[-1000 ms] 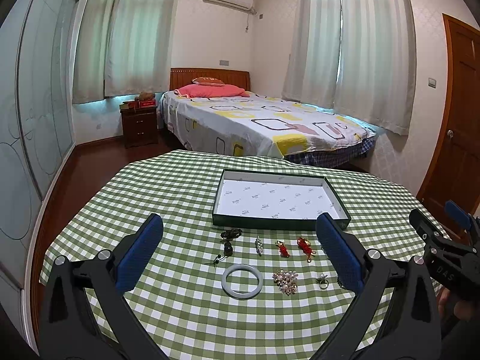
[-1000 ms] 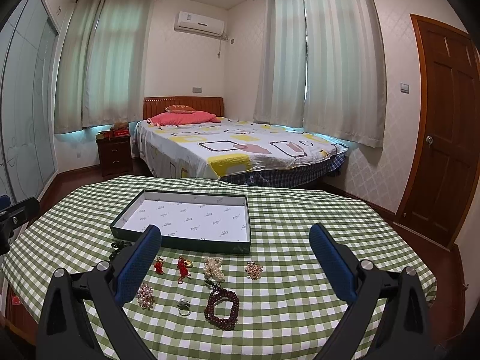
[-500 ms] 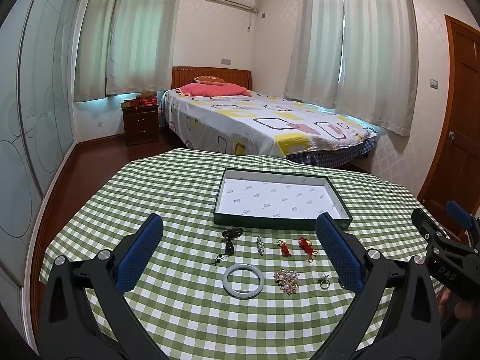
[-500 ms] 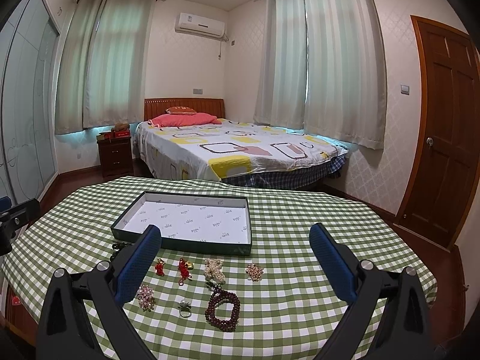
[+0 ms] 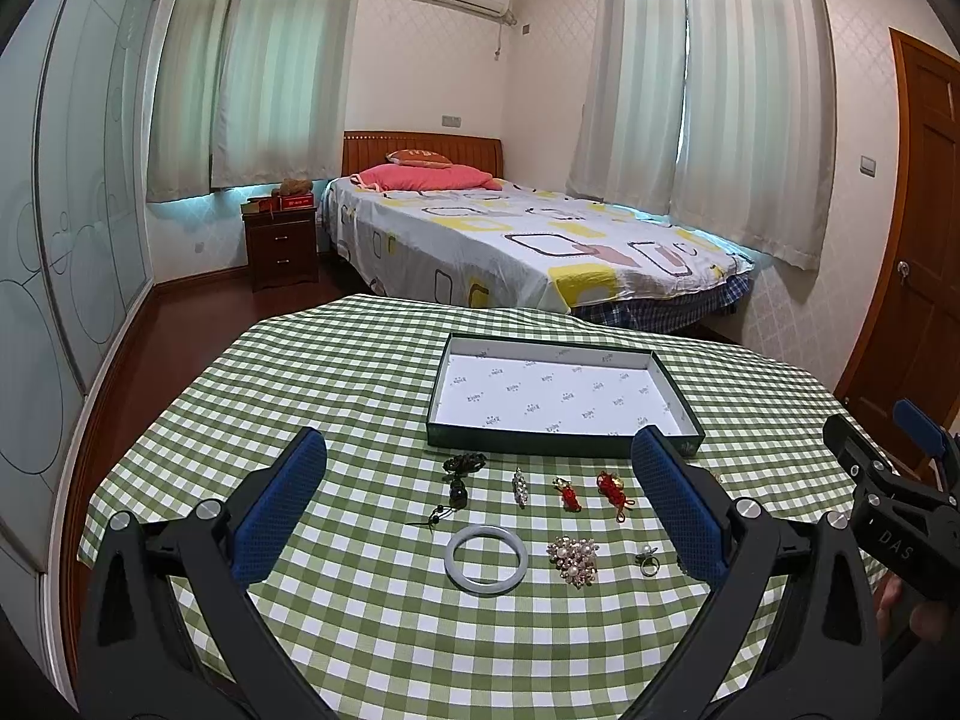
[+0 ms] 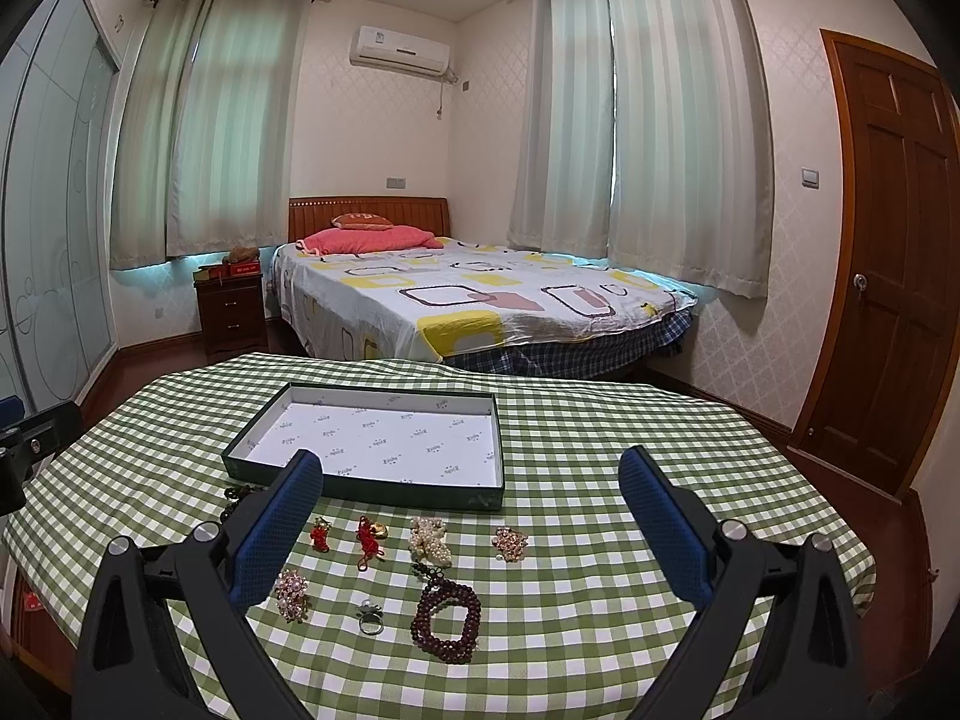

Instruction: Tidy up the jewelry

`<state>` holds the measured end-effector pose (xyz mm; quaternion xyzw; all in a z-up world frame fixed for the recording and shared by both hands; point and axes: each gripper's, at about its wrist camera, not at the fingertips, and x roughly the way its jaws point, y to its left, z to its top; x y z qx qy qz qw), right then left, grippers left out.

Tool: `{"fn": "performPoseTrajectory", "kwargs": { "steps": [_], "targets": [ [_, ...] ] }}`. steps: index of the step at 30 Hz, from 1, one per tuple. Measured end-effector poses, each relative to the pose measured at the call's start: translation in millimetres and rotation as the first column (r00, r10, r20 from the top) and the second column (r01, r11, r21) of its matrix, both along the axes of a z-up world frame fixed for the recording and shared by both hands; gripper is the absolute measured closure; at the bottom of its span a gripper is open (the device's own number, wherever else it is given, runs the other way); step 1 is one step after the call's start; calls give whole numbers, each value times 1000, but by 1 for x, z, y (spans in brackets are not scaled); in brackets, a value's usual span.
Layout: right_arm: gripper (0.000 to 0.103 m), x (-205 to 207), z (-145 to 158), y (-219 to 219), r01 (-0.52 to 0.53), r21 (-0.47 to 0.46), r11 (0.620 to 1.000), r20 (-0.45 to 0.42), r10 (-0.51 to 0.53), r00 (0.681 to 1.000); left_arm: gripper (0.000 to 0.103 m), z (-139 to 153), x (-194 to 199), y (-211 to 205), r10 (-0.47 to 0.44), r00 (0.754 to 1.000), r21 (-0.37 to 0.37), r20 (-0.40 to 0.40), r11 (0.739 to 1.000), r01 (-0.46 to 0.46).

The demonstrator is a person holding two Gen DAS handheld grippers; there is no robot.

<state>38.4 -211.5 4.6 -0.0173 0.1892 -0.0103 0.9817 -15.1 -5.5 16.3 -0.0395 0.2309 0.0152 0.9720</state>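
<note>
- Left wrist view: left gripper (image 5: 477, 471) spread wide, nothing between its jaws; fingers (image 5: 279, 507) are black plastic arms with blue textured pads, above the table.
- Table (image 5: 336, 372) covered in green-white checked cloth, slightly wrinkled at far edge.
- Shallow rectangular tray (image 5: 561, 438), dark green walls, white printed paper lining, nothing in it, sits mid-table beyond the jewelry.
- Just in front of tray, a row: dark corded pendant (image 5: 459, 480) with bunched black cord, small crystal brooch (image 5: 519, 486), two red knotted charms (image 5: 567, 493) (image 5: 612, 487).
- Nearer row: smooth pale round bangle (image 5: 486, 559) lying flat, pearl cluster brooch (image 5: 573, 561), small ring (image 5: 648, 561) close to the right finger.
- Right gripper body (image 5: 888, 504), black, enters at right edge; part of a hand (image 5: 906, 606) behind it.
- Right wrist view: right gripper (image 6: 471, 516) also spread wide, holding nothing, same blue pads (image 6: 663, 528).
- Tray (image 6: 372, 489) left of centre, all jewelry outside it on the cloth.
- Row by tray: red charms (image 6: 320, 534) (image 6: 371, 540), lumpy white pearl piece (image 6: 429, 540), gold-pink cluster brooch (image 6: 510, 543).
- Nearer: pearl brooch (image 6: 292, 593), ring (image 6: 369, 615), dark red-brown bead bracelet (image 6: 447, 615) looped into a rough square.
- Behind the table: bed (image 6: 480, 306) with patterned sheet.
</note>
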Motion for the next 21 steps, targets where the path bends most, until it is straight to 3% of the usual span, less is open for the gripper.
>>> {"fn": "performPoseTrajectory", "kwargs": {
  "steps": [21],
  "targets": [
    [6, 0, -2, 0, -1, 0, 1000, 1, 1, 1000, 4, -2, 0, 1, 0, 1000, -2, -2, 1000, 0]
  ]
}}
